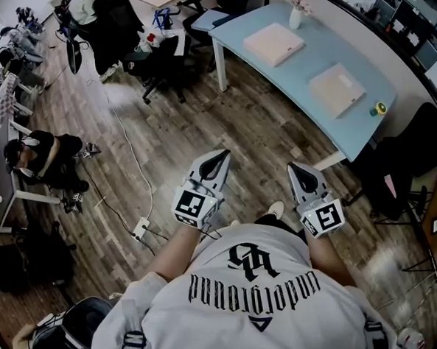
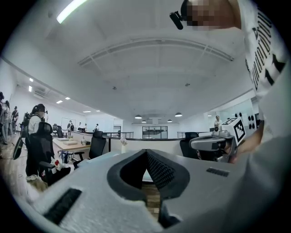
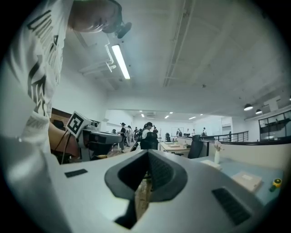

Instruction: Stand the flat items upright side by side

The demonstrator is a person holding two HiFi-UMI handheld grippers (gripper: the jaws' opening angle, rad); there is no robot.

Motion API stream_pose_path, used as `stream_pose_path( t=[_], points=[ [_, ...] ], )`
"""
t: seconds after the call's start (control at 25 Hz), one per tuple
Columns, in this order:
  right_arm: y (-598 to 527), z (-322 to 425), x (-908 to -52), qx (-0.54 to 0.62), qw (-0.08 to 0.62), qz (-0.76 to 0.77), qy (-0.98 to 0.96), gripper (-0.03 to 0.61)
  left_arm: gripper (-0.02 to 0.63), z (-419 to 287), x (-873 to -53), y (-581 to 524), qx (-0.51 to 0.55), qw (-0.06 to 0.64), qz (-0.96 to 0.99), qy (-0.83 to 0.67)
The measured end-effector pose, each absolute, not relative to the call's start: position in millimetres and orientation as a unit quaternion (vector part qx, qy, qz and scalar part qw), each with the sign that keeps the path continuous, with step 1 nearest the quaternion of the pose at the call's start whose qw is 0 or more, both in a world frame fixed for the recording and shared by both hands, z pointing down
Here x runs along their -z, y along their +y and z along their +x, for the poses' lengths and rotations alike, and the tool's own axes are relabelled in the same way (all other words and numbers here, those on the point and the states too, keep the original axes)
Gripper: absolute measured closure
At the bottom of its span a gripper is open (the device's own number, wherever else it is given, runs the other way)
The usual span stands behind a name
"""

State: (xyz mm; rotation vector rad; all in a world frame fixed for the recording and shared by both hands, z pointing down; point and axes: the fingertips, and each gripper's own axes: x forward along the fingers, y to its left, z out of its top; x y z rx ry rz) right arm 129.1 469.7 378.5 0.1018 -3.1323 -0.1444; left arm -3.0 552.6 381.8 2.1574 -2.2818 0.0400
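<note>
Head view: the left gripper (image 1: 221,156) and right gripper (image 1: 298,167), grey wedges, hold their ribbed jaws pressed together and empty over a wood-plank floor (image 1: 260,130), while two cream, square flat items (image 1: 273,43) (image 1: 336,89) lie apart on the smooth pale-blue table (image 1: 311,54) ahead.

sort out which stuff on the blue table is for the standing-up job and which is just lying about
For the job: far flat cream item, near flat cream item, both lying flat on the blue table.
Lying about: white vase, small yellow round thing.
</note>
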Motion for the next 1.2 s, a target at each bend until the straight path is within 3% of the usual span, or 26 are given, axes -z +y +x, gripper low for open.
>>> stream_pose_path(
  t=[0.4, 0.52, 0.6, 0.68, 0.88, 1.2],
  points=[
    [416, 134, -378, 0.045, -0.006, 0.07, -0.997, 0.572, 0.609, -3, -386, 508, -0.012, 0.002, 0.685, -0.729],
    [388, 137, -382, 0.043, -0.003, 0.08, -0.996, 0.552, 0.502, -1, -388, 480, -0.015, 0.001, 0.688, -0.725],
    [365, 137, -385, 0.031, 0.002, 0.085, -0.996, 0.399, 0.394, 1, -388, 458, -0.016, 0.001, 0.69, -0.724],
    [340, 141, -387, 0.022, 0.01, 0.089, -0.996, 0.347, 0.325, 5, -388, 433, -0.018, 0.004, 0.69, -0.724],
    [276, 157, -386, 0.017, 0.017, 0.097, -0.995, 0.308, 0.29, 22, -388, 362, -0.026, 0.008, 0.701, -0.712],
    [186, 205, -392, -0.001, 0.018, 0.115, -0.993, 0.314, 0.282, 64, -387, 248, -0.031, 0.006, 0.731, -0.682]
  ],
)
